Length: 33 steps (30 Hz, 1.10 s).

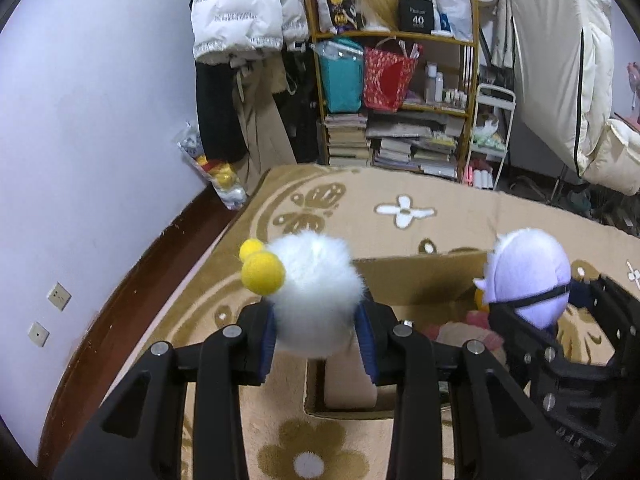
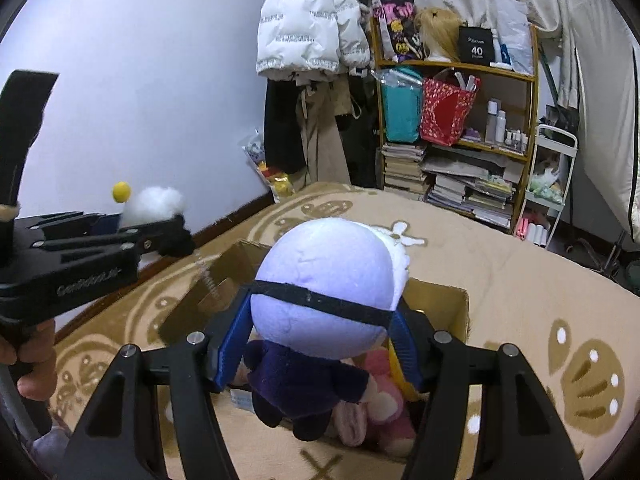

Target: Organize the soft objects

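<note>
My left gripper (image 1: 320,340) is shut on a white fluffy plush with yellow balls (image 1: 312,284), held above the near left corner of an open cardboard box (image 1: 420,280); it also shows in the right wrist view (image 2: 154,202). My right gripper (image 2: 316,340) is shut on the head of a lavender-headed doll with a black band and dark blue body (image 2: 328,280), hanging over the box (image 2: 440,312). The doll also shows in the left wrist view (image 1: 528,280). Pink plush toys (image 2: 380,408) lie inside the box.
The box sits on a tan bed cover with flower patterns (image 1: 400,208). A lavender wall (image 1: 100,120) is to the left. Beyond the bed stand a shelf with books and bags (image 1: 396,92), hanging coats (image 1: 244,12) and a white cart (image 1: 492,128).
</note>
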Available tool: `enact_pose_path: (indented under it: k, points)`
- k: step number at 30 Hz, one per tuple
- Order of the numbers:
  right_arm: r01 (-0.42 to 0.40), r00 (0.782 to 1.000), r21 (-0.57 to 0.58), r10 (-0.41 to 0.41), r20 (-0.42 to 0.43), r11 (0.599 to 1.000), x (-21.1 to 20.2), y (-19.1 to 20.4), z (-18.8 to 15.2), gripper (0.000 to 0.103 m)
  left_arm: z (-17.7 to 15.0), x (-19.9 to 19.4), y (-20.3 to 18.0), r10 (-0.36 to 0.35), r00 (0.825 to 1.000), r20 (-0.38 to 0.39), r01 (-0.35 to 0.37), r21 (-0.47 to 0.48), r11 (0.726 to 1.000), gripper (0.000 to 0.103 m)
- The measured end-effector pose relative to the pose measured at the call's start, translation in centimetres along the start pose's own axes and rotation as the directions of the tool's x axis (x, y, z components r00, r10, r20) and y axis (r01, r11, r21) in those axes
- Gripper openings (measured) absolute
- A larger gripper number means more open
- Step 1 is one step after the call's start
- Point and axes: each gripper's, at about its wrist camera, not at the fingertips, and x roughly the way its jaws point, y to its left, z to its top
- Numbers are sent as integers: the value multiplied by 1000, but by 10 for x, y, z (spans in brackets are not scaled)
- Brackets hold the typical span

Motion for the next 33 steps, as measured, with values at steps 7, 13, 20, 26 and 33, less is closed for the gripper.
enact_pose_path:
  k: [7, 13, 20, 26, 33]
  points:
    - [-15, 999, 43, 17, -43, 999, 18, -10, -7, 70, -17, 30, 5, 5, 997, -73, -5, 0, 1000, 36]
    - [-18, 999, 59, 21, -40, 998, 16, -12, -9, 87, -28, 38, 5, 20, 996, -90, -19, 16, 1000, 57]
    - [7, 999, 70, -4, -36, 998, 6, -14, -9, 103, -31, 28, 7, 0, 998, -70, -1, -10, 1000, 87]
    - [27, 999, 70, -26, -19, 997, -10, -15, -7, 103, -28, 9, 7, 14, 999, -37, -14, -4, 1000, 96]
    - [25, 999, 90, -27, 20, 996, -43, -13, -3, 103, -28, -23, 8, 39, 999, -10, -39, 1, 999, 99]
